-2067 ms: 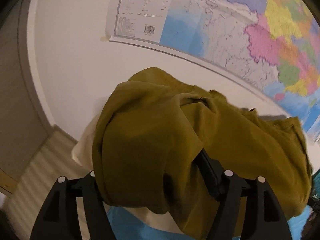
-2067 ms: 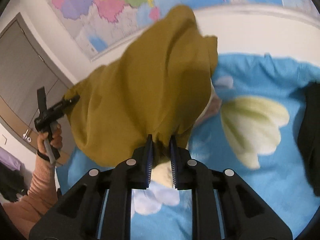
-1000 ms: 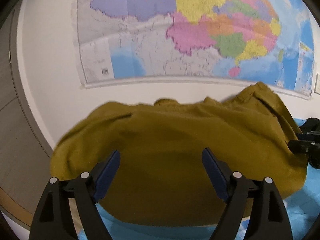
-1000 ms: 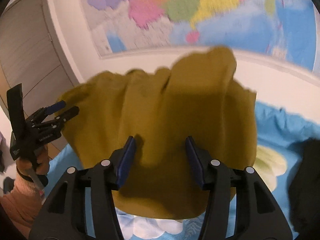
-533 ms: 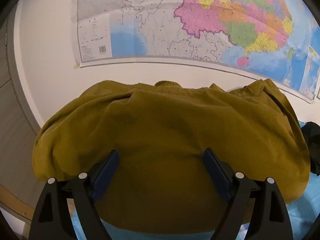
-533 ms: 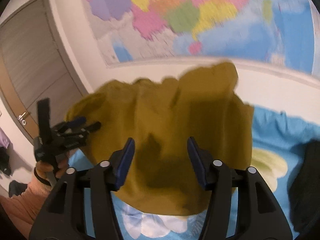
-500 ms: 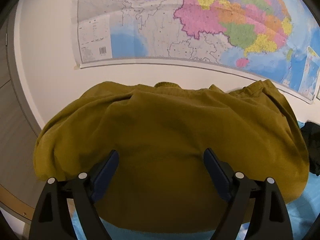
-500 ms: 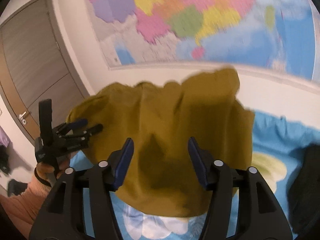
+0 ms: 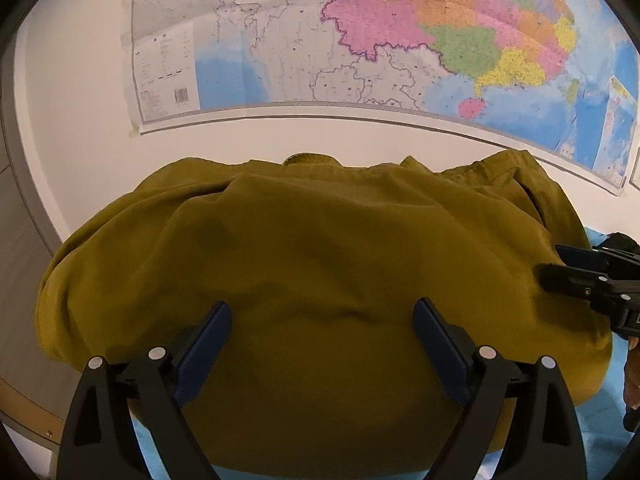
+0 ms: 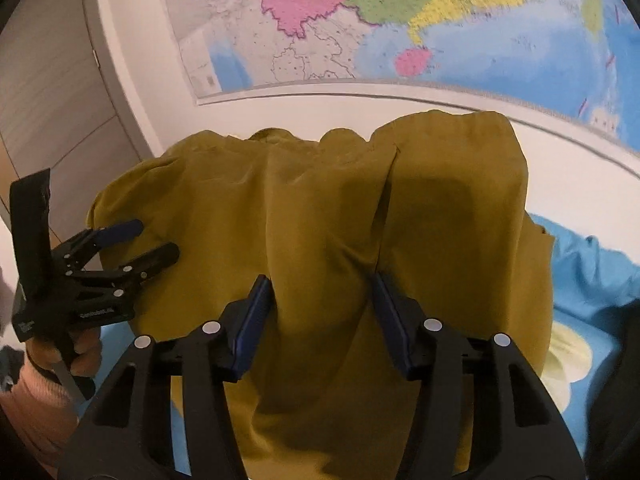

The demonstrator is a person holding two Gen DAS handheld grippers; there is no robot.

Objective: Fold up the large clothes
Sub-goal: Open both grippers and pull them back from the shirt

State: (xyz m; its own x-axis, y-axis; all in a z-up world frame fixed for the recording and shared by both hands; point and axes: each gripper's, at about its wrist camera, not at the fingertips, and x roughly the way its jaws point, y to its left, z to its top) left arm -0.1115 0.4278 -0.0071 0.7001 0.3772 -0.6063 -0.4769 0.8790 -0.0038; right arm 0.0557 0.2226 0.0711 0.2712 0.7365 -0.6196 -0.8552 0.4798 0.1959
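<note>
An olive-brown garment (image 9: 320, 248) lies in a loose, wrinkled heap on the blue flowered bedsheet (image 10: 588, 264), up against the white wall. My left gripper (image 9: 322, 320) hovers just over the garment's near side, its jaws wide apart and still opening, with no cloth pinched. My right gripper (image 10: 322, 296) hangs over the garment's other side. Its jaws are half apart and closing, a raised fold of cloth lies between them, and the pads do not press on it. Each gripper shows in the other's view: the left gripper (image 10: 152, 240) and the right gripper (image 9: 560, 264).
A large coloured map (image 9: 400, 32) is taped to the white wall (image 9: 80, 140) behind the bed. A grey door (image 10: 52, 100) stands at the left. Something black (image 10: 624, 380) lies on the sheet at the right. A hand in a pink sleeve (image 10: 36, 396) holds the left gripper.
The right gripper, earlier shut on the lifted garment, has let go, and the garment has settled into a wider heap. Both grippers have come lower over it, and the right gripper has entered the left view.
</note>
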